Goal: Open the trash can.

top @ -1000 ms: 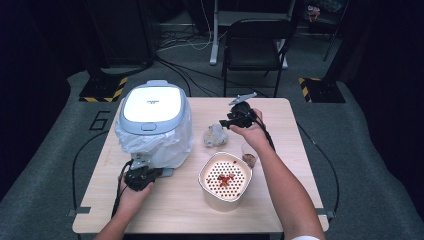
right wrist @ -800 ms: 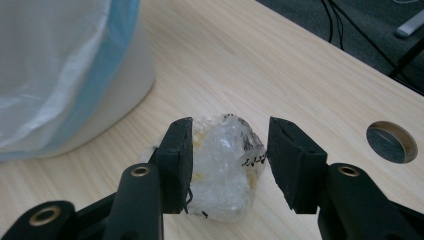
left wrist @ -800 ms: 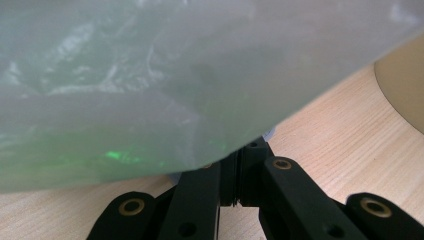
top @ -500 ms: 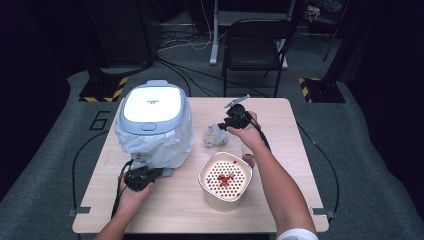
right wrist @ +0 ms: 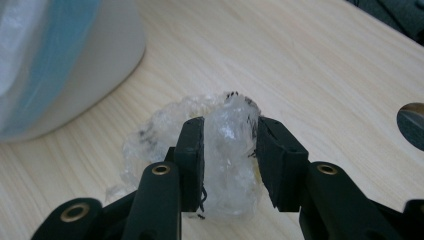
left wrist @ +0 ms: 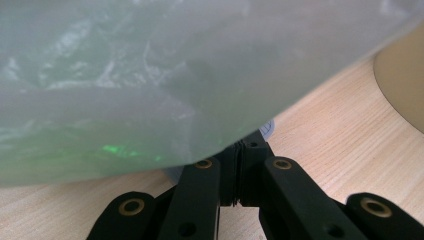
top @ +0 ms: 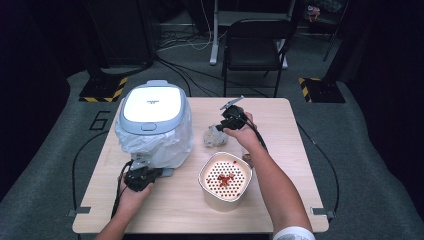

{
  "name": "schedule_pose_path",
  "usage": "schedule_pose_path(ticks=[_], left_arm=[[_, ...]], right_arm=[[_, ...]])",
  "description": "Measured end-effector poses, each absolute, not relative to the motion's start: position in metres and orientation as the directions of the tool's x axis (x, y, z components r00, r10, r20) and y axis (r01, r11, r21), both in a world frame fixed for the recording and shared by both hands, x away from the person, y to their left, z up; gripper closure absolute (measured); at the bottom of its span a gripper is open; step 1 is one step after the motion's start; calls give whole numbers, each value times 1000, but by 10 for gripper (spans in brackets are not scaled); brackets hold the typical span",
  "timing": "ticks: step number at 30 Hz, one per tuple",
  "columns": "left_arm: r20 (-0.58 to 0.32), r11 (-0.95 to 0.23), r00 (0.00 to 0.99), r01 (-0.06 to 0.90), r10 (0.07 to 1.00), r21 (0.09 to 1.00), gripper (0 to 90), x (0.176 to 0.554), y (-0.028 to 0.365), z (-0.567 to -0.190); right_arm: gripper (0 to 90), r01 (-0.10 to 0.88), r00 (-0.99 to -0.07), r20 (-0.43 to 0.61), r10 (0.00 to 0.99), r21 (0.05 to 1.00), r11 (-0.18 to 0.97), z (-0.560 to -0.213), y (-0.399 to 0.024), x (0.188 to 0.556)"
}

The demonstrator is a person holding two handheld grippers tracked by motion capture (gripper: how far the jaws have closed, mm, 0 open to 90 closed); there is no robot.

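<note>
Crumpled clear plastic wad [right wrist: 227,150] lies on the table [top: 300,150] near centre, at about 3 o'clock from the rice cooker [top: 152,107] and 11 o'clock from the cream perforated pot [top: 226,180]. Right gripper [right wrist: 229,155] straddles it, one jaw each side; jaws have just been closing, wad between them, pads look to be touching its sides but a firm pinch isn't clear yet. Vs a sec ago, the right hand [top: 245,132] has come lower onto the wad, so the pick-up seems about to complete; lift likely next.

Left gripper [left wrist: 235,170] is closed, tips together at the edge of the bag [left wrist: 150,75] wrapped round the cooker, apparently pinching the film; hand hasn't shifted.

High view [top: 215,136] gives the layout: wad small, between cooker and pot, red bits in the pot. Right gripper view adds dark specks on the wad and the jaw gap; left gripper view adds the film up close w/ a green glint.
</note>
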State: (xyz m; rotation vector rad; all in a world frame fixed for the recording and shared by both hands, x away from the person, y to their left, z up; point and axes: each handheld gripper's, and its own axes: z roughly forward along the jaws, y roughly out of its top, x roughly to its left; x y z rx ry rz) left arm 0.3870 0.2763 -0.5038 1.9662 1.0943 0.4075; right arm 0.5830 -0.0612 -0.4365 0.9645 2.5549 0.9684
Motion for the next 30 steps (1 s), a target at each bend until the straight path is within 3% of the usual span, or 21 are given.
schedule_pose_path(ticks=[9, 14, 30], left_arm=[[-98, -287, 573, 542, 814, 790, 886, 387, 277, -504], [-74, -305, 578, 530, 812, 791, 886, 386, 278, -503], [-79, -299, 572, 535, 816, 790, 886, 386, 277, -503]], right_arm=[[757, 497, -761, -15, 649, 629, 598, -433, -51, 585], [900, 521, -760, -3, 650, 595, 612, -437, -51, 585], [900, 483, -747, -42, 663, 651, 585, -413, -71, 575]])
